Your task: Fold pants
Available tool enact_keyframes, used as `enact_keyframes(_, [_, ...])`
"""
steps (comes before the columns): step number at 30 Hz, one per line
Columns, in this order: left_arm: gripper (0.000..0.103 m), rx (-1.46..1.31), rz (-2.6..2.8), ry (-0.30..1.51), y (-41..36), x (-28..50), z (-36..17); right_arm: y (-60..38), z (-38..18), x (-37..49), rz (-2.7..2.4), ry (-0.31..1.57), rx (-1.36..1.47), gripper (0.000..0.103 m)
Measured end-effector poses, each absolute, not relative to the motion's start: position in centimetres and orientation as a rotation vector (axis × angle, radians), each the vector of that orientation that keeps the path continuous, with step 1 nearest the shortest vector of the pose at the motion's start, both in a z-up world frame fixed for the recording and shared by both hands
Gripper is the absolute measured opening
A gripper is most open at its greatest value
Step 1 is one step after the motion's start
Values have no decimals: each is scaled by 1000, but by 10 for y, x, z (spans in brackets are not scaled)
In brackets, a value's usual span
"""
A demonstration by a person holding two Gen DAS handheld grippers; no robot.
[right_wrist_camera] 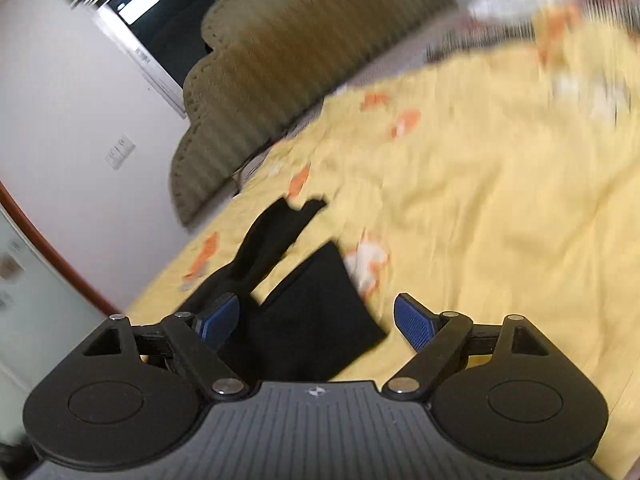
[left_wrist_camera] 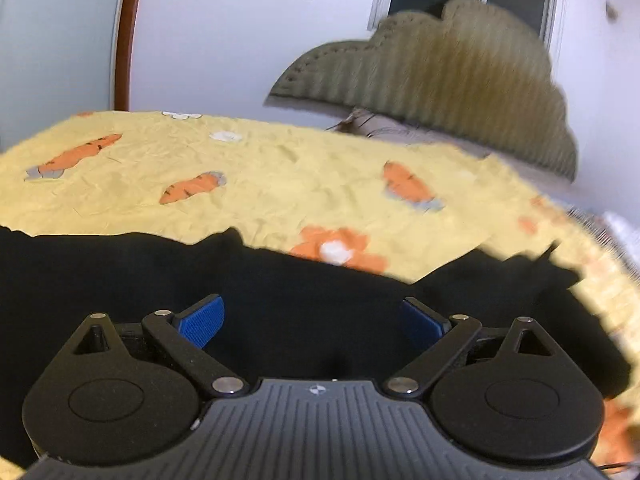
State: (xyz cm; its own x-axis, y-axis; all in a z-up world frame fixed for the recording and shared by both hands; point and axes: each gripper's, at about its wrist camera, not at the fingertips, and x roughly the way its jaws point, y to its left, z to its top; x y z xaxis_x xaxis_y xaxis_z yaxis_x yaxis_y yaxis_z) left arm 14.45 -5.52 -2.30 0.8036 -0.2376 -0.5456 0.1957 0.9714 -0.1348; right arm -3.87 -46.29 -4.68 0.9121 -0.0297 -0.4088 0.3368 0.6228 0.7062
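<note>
The black pants (left_wrist_camera: 280, 300) are lying flat on the yellow carrot-print bedspread (left_wrist_camera: 280, 176), with their long axis running across the left wrist view and their far edge facing the padded headboard (left_wrist_camera: 440, 68). In the right wrist view the pants (right_wrist_camera: 312, 320) are spreading away toward the headboard (right_wrist_camera: 280, 60), two dark ends diverging on the bedspread (right_wrist_camera: 480, 220).

The left tongs (left_wrist_camera: 314, 320) are hovering directly over the cloth, jaws standing wide and released, nothing between them. The right tongs (right_wrist_camera: 316, 320) are likewise standing open and empty, positioned over the near end of the pants.

Judged from this, both tongs are about equally near; the next grasp depends on reaching the pants' edge lying ahead of each.
</note>
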Motion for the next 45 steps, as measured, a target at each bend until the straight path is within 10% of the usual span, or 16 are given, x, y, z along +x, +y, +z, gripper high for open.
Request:
enact_keyframes(12, [103,172,-198,549,-84,135,-60,-469,-75,-32,-208,367,1090,80])
enact_keyframes(16, [103,123,-205,594,-75,142,-64,-470,-87,-18,-292,396,1032,19])
enact_keyframes(20, [103,101,-213,598,-71,142,-65,-477,-82,-21,-373,364,947,9])
enact_keyframes(34, [103,118,-207,614,-74,143,-66,-489,-29,19,-395,517,417,11])
enact_keyframes(36, [103,117,-207,614,-74,142,-66,-496,-30,51,-290,546,430,20])
enact_keyframes(39, [103,114,-208,615,-74,142,-66,-519,-43,96,-220,622,432,75])
enact_keyframes(42, [103,113,-209,615,-74,142,-66,-537,-67,122,-100,718,496,81])
enact_keyframes(43, [103,112,-210,615,-74,142,-66,-534,-68,122,-78,711,467,66])
enact_keyframes(44, [103,111,-210,615,-74,142,-66,-530,-68,123,-62,726,426,25])
enact_keyframes(45, [103,111,-210,615,-74,142,-66,-527,-66,123,-65,747,401,16])
